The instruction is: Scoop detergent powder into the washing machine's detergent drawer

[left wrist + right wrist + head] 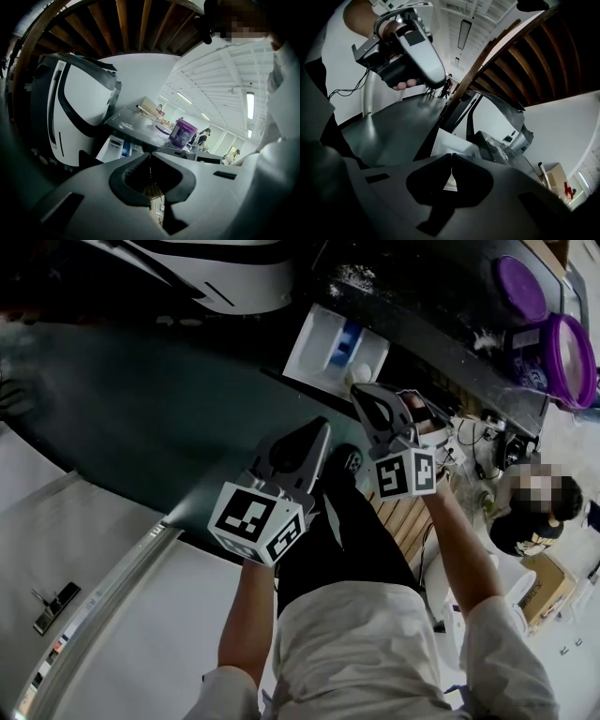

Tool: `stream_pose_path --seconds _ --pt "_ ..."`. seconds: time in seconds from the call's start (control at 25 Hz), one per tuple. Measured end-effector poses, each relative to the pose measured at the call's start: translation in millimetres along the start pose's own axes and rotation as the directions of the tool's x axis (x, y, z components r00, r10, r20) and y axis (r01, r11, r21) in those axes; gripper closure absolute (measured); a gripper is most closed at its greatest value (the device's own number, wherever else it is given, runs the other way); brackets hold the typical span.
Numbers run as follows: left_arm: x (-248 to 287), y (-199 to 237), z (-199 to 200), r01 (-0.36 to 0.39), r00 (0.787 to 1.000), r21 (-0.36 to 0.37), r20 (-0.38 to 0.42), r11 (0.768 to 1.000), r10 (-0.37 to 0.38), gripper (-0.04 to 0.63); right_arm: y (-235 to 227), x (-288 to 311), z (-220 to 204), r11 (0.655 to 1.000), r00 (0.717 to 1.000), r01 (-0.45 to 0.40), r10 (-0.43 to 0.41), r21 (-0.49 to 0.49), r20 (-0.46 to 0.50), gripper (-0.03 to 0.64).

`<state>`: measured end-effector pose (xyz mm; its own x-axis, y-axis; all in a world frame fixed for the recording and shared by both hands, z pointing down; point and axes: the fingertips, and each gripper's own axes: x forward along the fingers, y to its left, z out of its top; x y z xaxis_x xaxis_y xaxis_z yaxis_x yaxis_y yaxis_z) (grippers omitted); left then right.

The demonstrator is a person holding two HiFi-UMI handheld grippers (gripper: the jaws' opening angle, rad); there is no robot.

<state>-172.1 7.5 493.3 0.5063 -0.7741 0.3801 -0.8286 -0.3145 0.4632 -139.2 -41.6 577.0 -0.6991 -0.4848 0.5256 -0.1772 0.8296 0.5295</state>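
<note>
Left gripper (150,157) and right gripper (451,157): jaws together, nothing held. Detergent drawer (317,341) stands open just ahead. Purple tub (574,360) on desk (441,310), far right. Part your right jaws, reach for tub first.

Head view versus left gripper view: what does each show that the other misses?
Only the head view: the left hand-held gripper and right hand-held gripper from outside, with their marker cubes. Only the left gripper view: the left jaws meeting with nothing between, and ceiling lights. Both: the open drawer and the purple tub.
</note>
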Motion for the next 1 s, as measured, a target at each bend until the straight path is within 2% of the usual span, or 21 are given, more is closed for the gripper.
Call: stream_pose_path --seconds 0.12,0.32,0.56,0.76,1.0 --pt "-1 1 0 -0.002 1.0 0.003 0.0 1.0 0.002 0.574 -1 0 0 1.0 1.0 0.01 -0.01 -0.023 -0.006 0.604" --pt "-2 2 3 -0.004 1.0 0.003 0.011 1.0 0.004 0.574 -13 0 -1 0.998 0.999 0.051 -0.05 0.046 -0.007 0.604" --pt "-2 0 2 -0.004 1.0 0.0 0.015 1.0 0.004 0.574 -19 0 -1 0.993 0.995 0.095 -0.095 0.069 -0.01 0.604" --pt "-5 -2 -1 -0.006 1.0 -0.003 0.012 1.0 0.006 0.574 -13 -2 -1 0.988 0.995 0.1 -0.099 0.119 -0.013 0.606" --pt "-5 -9 -3 0.005 1.0 -0.003 0.012 1.0 -0.005 0.574 -12 -9 1 0.986 0.992 0.127 -0.127 0.113 -0.006 0.607"
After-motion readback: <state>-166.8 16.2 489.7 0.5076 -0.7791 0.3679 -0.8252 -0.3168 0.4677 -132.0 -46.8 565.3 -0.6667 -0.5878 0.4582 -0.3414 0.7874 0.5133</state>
